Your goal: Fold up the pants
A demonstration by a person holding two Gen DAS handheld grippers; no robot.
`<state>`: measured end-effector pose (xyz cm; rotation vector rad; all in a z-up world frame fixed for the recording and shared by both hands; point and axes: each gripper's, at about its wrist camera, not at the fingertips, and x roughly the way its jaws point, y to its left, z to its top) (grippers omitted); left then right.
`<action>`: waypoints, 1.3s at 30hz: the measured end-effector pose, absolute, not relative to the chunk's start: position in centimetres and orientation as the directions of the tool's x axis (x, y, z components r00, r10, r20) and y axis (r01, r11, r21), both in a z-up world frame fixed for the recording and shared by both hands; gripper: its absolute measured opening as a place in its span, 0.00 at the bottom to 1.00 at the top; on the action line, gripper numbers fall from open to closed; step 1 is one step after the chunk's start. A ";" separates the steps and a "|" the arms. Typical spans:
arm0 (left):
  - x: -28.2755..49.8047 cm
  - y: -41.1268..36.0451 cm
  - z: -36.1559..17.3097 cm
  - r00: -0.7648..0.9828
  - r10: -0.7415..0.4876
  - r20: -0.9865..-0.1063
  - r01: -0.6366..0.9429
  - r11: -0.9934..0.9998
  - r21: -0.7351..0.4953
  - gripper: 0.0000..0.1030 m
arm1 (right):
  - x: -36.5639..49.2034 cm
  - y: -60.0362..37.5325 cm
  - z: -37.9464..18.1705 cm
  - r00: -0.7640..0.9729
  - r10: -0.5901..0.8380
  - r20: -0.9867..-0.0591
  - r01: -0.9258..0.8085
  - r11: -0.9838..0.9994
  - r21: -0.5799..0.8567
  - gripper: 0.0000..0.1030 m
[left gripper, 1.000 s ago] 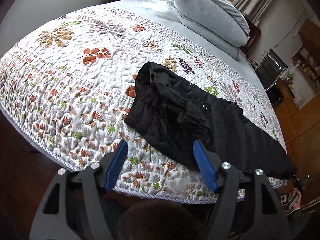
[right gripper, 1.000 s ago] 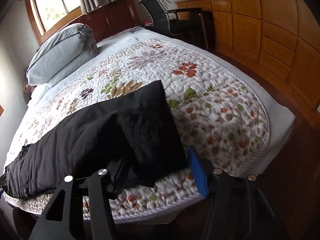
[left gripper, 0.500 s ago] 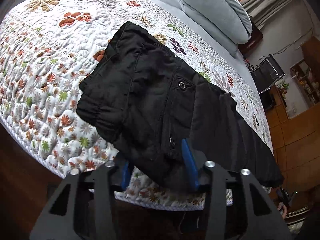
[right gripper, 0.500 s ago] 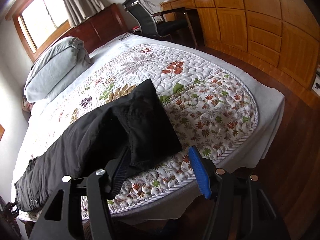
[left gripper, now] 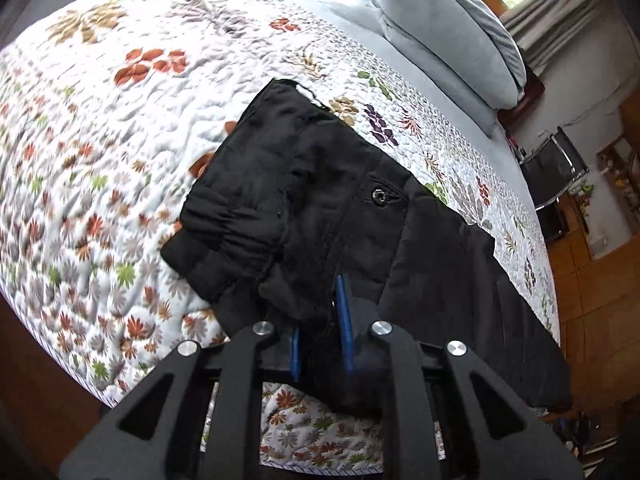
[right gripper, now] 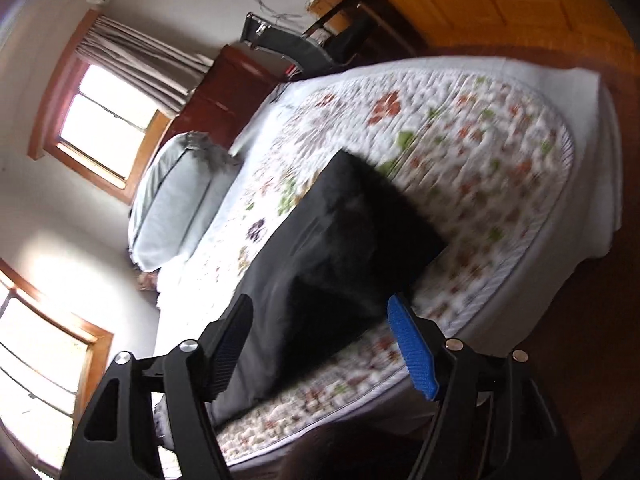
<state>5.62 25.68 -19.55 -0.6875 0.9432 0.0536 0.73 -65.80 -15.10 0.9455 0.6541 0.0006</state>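
Left wrist – pants (left gripper: pixel 360 216) edge pinched, bed-edge (left gripper: pixel 80 360) near

Daylight glares through the windows (right gripper: pixel 100 128); the right view is motion-blurred, with fisheye-bent edges.

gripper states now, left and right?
Left gripper: just closed, shut on the black pants at the waist edge.
Right gripper: open, jaws just widening, pants leg end between them, not gripped.

Your left wrist view: close over pants (left gripper: pixel 360 220), facing pillows (left gripper: pixel 448 40). Your right: tilted, farther back. Both share bed (right gripper: pixel 500 168).
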 end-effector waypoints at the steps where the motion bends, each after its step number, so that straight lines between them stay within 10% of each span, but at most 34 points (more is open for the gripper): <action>1: 4.8 26.3 -19.7 0.618 -0.258 -0.743 -0.347 0.758 -0.552 0.18 | 0.8 -65.5 -15.1 0.805 0.292 -0.517 0.267 0.600 0.754 0.70; 6: 1.6 26.6 -17.5 0.648 -0.123 -0.752 -0.404 0.782 -0.475 0.31 | 1.4 -63.0 -14.6 0.771 0.399 -0.496 0.202 0.585 0.785 0.78; 12: 0.0 23.5 -11.8 0.731 0.061 -0.680 -0.411 0.834 -0.367 0.97 | 4.7 -62.5 -17.4 0.765 0.464 -0.448 0.249 0.428 0.869 0.78; 18: 3.6 18.8 -11.4 0.730 -0.031 -0.682 -0.300 0.883 -0.361 0.97 | 9.3 -63.3 -19.7 0.783 0.459 -0.420 0.303 0.308 0.902 0.75; 28: 7.8 17.2 -18.4 0.611 0.013 -0.791 -0.329 0.913 -0.239 0.97 | 17.1 -62.4 -14.1 0.771 0.441 -0.460 0.218 0.497 0.840 0.07; 32: 7.9 17.3 -18.6 0.622 0.028 -0.782 -0.304 0.930 -0.208 0.97 | 16.8 -61.9 -12.5 0.809 0.463 -0.362 0.103 0.494 0.863 0.07; 39: 8.3 17.5 -18.7 0.589 0.042 -0.807 -0.289 0.944 -0.161 0.97 | 12.4 -63.9 -21.2 0.681 0.384 -0.624 0.395 0.526 0.754 0.28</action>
